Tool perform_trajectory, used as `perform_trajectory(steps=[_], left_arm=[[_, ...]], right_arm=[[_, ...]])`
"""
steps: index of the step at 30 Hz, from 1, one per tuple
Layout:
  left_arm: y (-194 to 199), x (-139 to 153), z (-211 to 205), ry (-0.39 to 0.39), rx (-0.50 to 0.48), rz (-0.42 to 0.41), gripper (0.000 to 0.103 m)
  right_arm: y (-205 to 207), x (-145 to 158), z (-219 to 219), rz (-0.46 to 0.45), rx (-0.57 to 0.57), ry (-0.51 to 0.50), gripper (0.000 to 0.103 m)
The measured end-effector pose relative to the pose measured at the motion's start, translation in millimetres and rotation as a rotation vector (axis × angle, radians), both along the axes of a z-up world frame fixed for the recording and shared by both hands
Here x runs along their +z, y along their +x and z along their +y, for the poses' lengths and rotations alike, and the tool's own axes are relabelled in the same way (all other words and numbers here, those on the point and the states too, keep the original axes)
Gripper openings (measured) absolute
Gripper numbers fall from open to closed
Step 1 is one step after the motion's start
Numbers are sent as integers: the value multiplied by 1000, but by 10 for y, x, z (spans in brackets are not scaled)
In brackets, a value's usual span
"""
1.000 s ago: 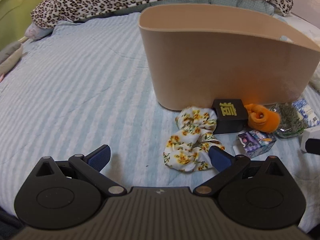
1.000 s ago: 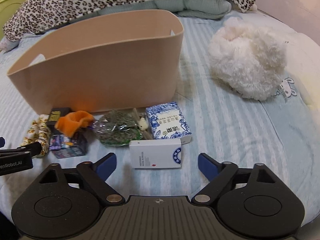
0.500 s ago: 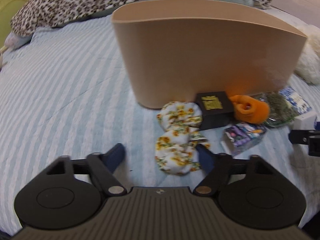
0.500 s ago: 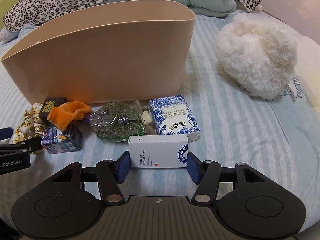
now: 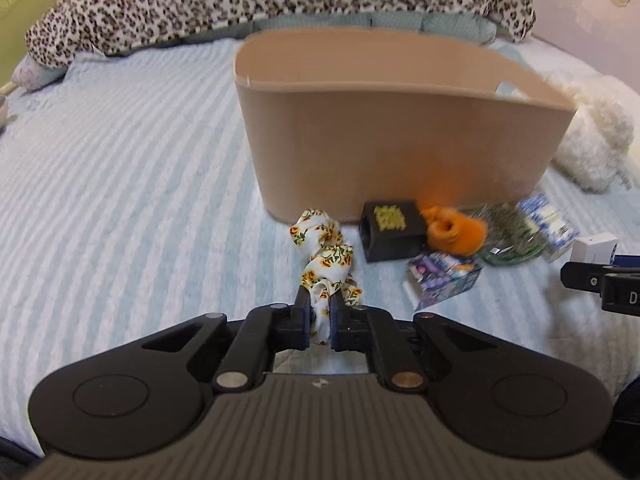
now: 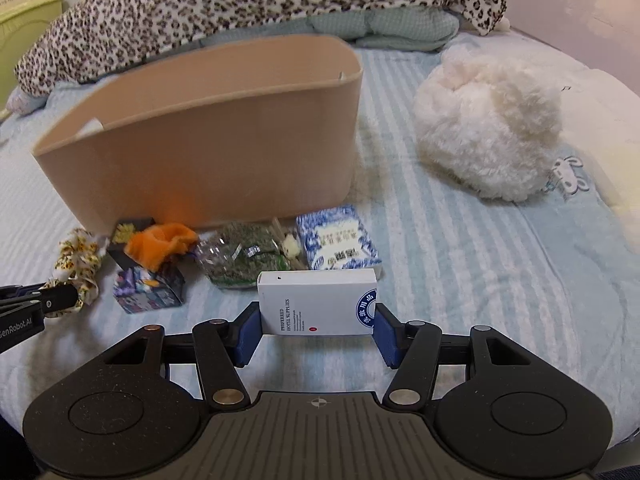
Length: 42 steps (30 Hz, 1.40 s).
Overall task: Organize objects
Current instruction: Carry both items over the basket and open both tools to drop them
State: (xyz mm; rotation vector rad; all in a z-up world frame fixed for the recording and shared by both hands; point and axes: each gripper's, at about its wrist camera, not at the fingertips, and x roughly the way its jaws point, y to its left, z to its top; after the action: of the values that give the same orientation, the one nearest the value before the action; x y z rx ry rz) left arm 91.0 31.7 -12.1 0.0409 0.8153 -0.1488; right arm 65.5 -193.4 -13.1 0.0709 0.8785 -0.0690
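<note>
My left gripper (image 5: pixel 320 322) is shut on a white floral scrunchie (image 5: pixel 326 260), whose far end trails on the bed in front of the tan bin (image 5: pixel 400 136). My right gripper (image 6: pixel 318 334) is shut on a white box (image 6: pixel 318 302), held upright just above the bed. In front of the bin (image 6: pixel 208 160) lie a black box (image 5: pixel 390 230), an orange cloth (image 5: pixel 456 230), a purple box (image 5: pixel 442 278), a clear bag of dried herbs (image 6: pixel 240 256) and a blue patterned box (image 6: pixel 338 242).
A white fluffy plush (image 6: pixel 488 132) lies right of the bin. A leopard-print blanket (image 5: pixel 260 4) and teal pillows (image 6: pixel 384 28) run along the back. The striped blue bedspread (image 5: pixel 120 184) stretches left of the bin.
Both grippers have closed: the left on the scrunchie, the right on the white box. Both have lifted and pulled back a little, so the bin looks smaller.
</note>
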Motion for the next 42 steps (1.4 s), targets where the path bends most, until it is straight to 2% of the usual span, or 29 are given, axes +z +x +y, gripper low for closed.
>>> perform_trajectory(steps=[13, 19, 26, 34, 42], left_arm=[[-150, 687, 54, -32, 33, -159, 10], [-115, 858, 53, -44, 38, -197, 10], [38, 930, 1, -30, 38, -232, 10], [476, 981, -158, -8, 26, -268, 10], [1056, 681, -350, 58, 36, -181, 10]], right_arm=[[-107, 638, -66, -179, 22, 35, 55], [-42, 882, -94, -244, 34, 37, 55], [111, 1052, -44, -302, 51, 30, 55], [535, 1145, 87, -335, 67, -7, 55], [1057, 925, 191, -267, 84, -55, 55]])
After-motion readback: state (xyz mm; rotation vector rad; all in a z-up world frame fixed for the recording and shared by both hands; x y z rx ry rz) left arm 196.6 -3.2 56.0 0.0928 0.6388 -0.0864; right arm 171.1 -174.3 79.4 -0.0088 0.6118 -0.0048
